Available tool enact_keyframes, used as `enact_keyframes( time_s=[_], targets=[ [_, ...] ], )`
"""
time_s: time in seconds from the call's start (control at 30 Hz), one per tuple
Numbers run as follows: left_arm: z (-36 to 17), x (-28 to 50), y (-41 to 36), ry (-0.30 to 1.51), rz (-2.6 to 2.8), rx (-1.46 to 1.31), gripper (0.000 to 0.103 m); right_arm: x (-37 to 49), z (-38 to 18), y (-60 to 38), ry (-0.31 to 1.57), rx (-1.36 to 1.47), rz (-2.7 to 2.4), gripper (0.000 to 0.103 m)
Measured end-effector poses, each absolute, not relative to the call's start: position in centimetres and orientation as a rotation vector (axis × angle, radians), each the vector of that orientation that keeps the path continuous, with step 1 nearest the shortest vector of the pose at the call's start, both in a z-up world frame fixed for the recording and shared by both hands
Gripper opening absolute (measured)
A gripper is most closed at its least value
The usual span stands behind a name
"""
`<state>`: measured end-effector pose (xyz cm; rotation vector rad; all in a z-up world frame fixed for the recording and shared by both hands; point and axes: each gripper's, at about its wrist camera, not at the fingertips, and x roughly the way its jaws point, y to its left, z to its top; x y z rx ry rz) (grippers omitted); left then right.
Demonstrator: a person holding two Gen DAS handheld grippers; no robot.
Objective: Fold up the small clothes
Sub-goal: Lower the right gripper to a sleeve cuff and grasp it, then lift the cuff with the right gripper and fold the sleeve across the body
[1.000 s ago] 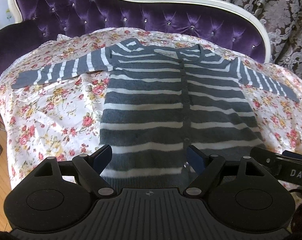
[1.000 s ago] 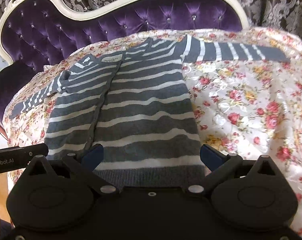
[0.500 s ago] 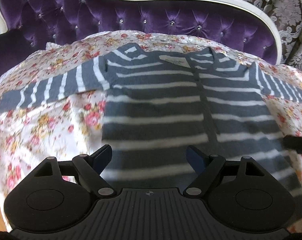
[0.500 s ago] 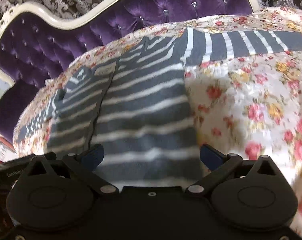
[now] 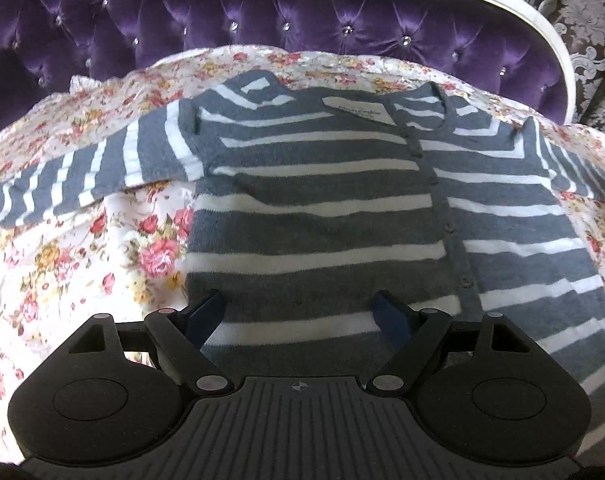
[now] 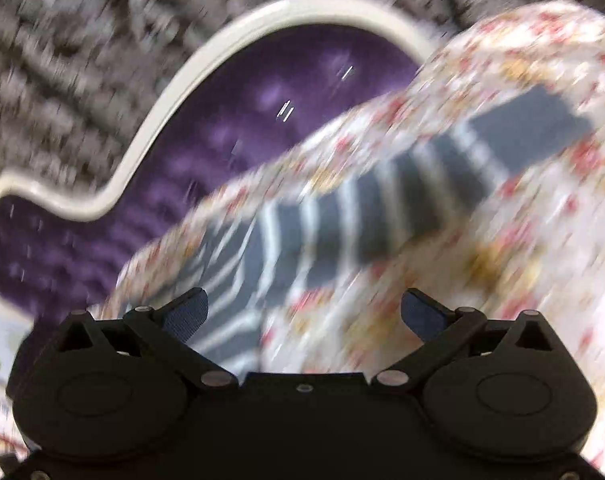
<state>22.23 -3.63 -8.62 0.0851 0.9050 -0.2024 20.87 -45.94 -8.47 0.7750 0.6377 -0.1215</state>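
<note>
1. Spreading wide, the jaws of the left gripper (image 5: 300, 308) are seen above the cardigan's hem, nothing clamped.
2. The right gripper (image 6: 304, 312) is likewise parted and empty; its view is blurred.
3. The striped cardigan (image 5: 322, 216) is laid flat, sleeves outstretched, on a floral sheet (image 5: 62, 264).
4. A purple sofa back (image 5: 262, 12) is seen behind.

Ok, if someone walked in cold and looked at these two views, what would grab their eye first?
First, the grey-and-white striped cardigan, spread flat and buttoned in the middle of the floral sheet, sleeves out to both sides. Behind it rises the purple tufted sofa back with its cream frame. In the foreground the left gripper is open over the cardigan's hem, while the blurred right wrist view shows the open right gripper facing one outstretched sleeve.
</note>
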Motion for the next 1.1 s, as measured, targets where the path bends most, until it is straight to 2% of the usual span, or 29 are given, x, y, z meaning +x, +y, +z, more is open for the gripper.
enact_keyframes(
  time_s=[0.23,0.37,0.5,0.6,0.67,0.7,0.73,0.77,0.83,0.93,1.1],
  targets=[
    [-9.3,22.2,-3.5,0.881,-0.218,0.076,0.093,21.1,-9.1,-53.1,0.601,0.773,-0.336,0.103],
    [-9.3,22.2,-3.6,0.883,-0.221,0.082,0.096,21.1,-10.8,-56.4,0.608,0.833,-0.392,0.103],
    [-9.4,22.4,-3.7,0.898,-0.230,0.073,0.103,21.2,-12.3,-58.6,0.603,0.875,-0.423,0.100],
    [-9.5,22.2,-3.7,0.892,-0.225,0.067,0.103,21.2,-12.6,-59.3,0.568,0.862,-0.438,0.086],
    [-9.5,22.2,-3.7,0.891,-0.224,0.064,0.103,21.7,-12.6,-59.6,0.567,0.841,-0.453,0.067],
    [-9.5,22.2,-3.7,0.891,-0.224,0.063,0.103,21.9,-12.6,-59.7,0.571,0.831,-0.467,0.062],
    [-9.4,22.3,-3.7,0.892,-0.224,0.062,0.103,22.0,-12.7,-59.7,0.577,0.820,-0.480,0.049],
    [-9.5,22.2,-3.7,0.892,-0.225,0.062,0.103,22.1,-12.8,-59.7,0.583,0.808,-0.491,0.032],
    [-9.5,22.2,-3.7,0.890,-0.229,0.069,0.103,22.5,-13.0,-59.9,0.607,0.784,-0.519,0.018],
    [-9.4,22.1,-3.6,0.886,-0.250,0.082,0.102,22.7,-12.6,-59.6,0.607,0.751,-0.544,0.017],
    [-8.8,22.1,-3.3,0.899,-0.267,0.076,0.101,24.0,-9.0,-56.9,0.588,0.600,-0.497,0.017]
  ],
)
